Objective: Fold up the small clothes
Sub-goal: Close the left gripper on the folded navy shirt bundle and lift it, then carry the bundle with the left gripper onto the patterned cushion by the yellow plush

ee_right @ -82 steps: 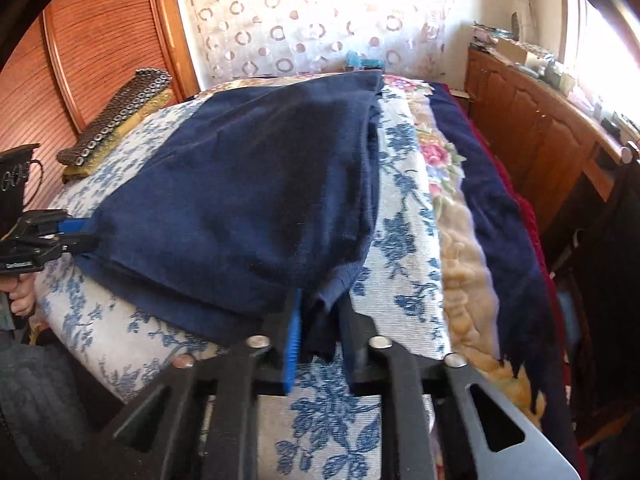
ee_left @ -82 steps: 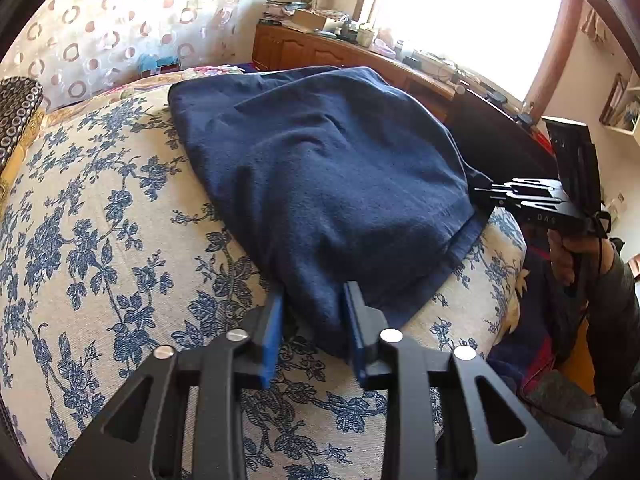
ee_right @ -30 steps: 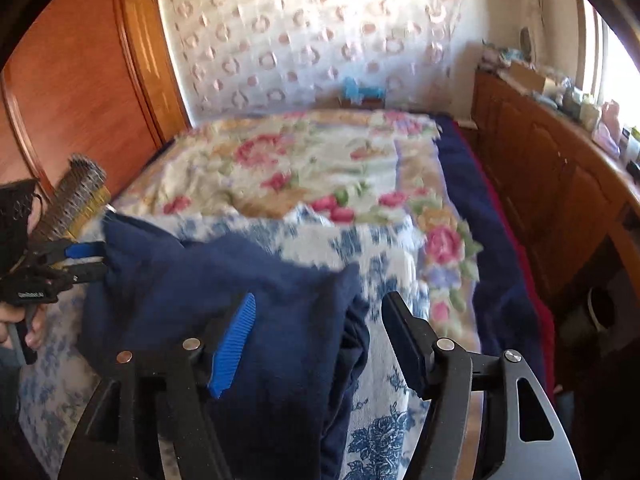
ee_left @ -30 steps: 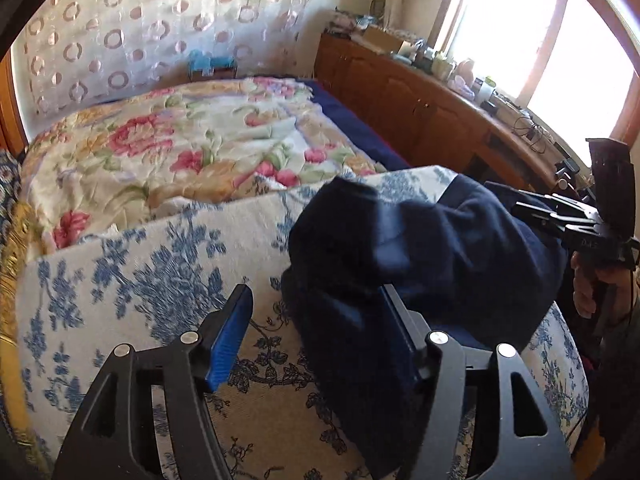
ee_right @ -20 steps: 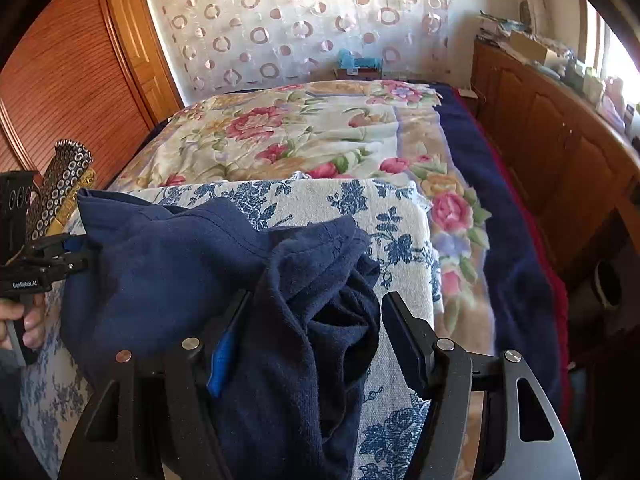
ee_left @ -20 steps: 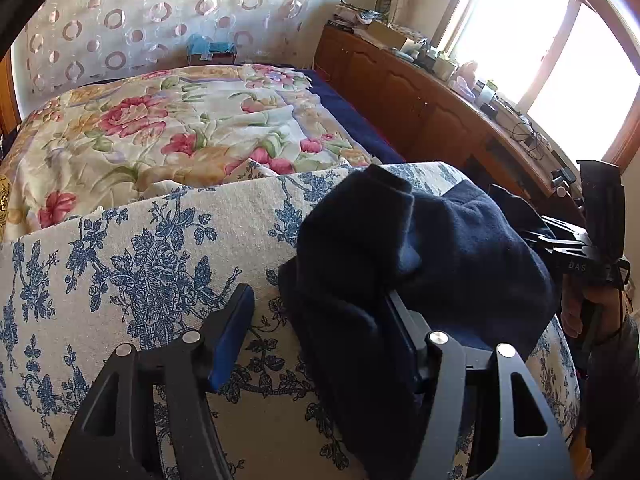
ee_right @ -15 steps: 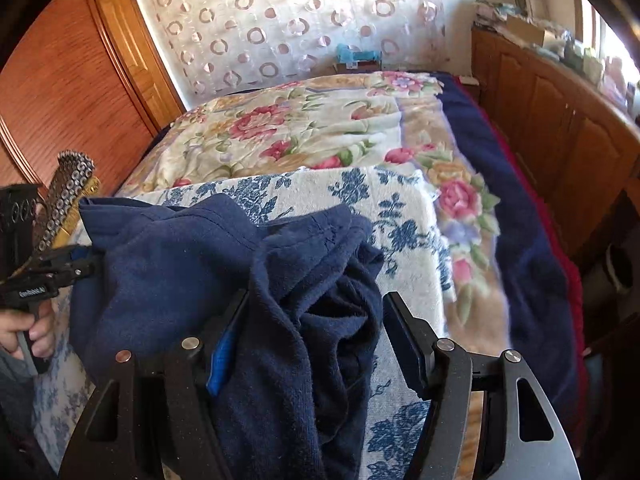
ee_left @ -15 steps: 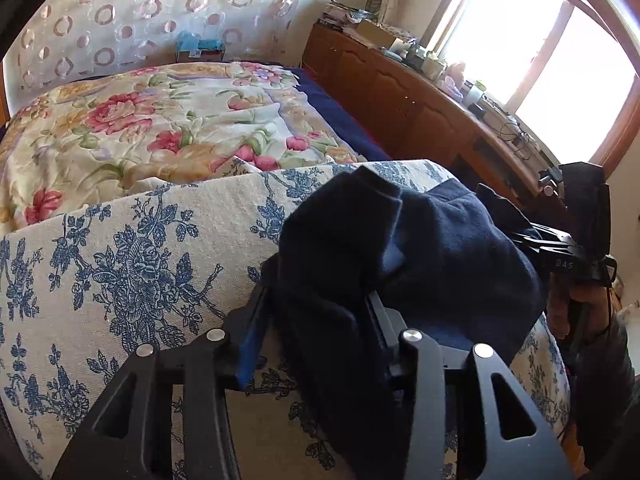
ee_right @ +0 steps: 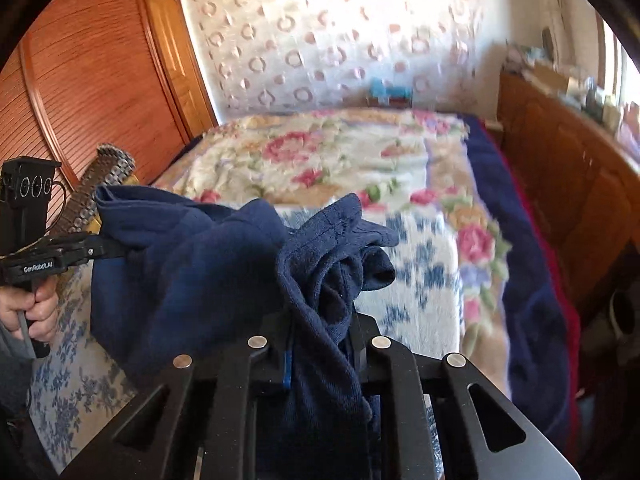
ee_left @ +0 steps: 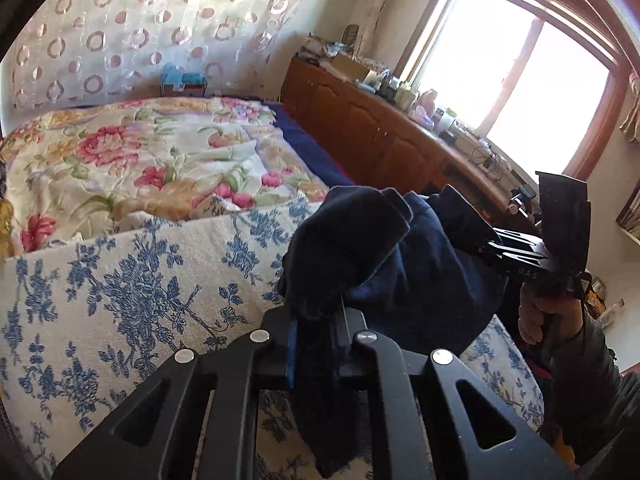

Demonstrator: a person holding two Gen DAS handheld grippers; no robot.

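Closing on bunched cloth, my left gripper (ee_left: 314,344) has a thick wad of the navy garment (ee_left: 404,264) between its jaws, and my right gripper (ee_right: 320,344) is closing the same way on the opposite end, each pinch swallowing several layers at once. The garment hangs slung between the two grippers, sagging just above the blue-flowered cover (ee_left: 132,292) at the near end of the bed.

My worry is the grip itself: I have gathered lumps, not clean edges, so a hidden layer could slide out as I spread it, or the piece may land twisted and crease crooked. I judge that uneven pull between my hands would skew any fold line.

It looks like a soft, matte knit, limp and heavy in its drape, with a stitched hem showing near my right jaws. The cover beneath is coarse-woven and should grip it a little; beyond lies a glossier rose-patterned quilt (ee_left: 152,164), rumpled, with wooden cabinets (ee_left: 360,128) alongside.
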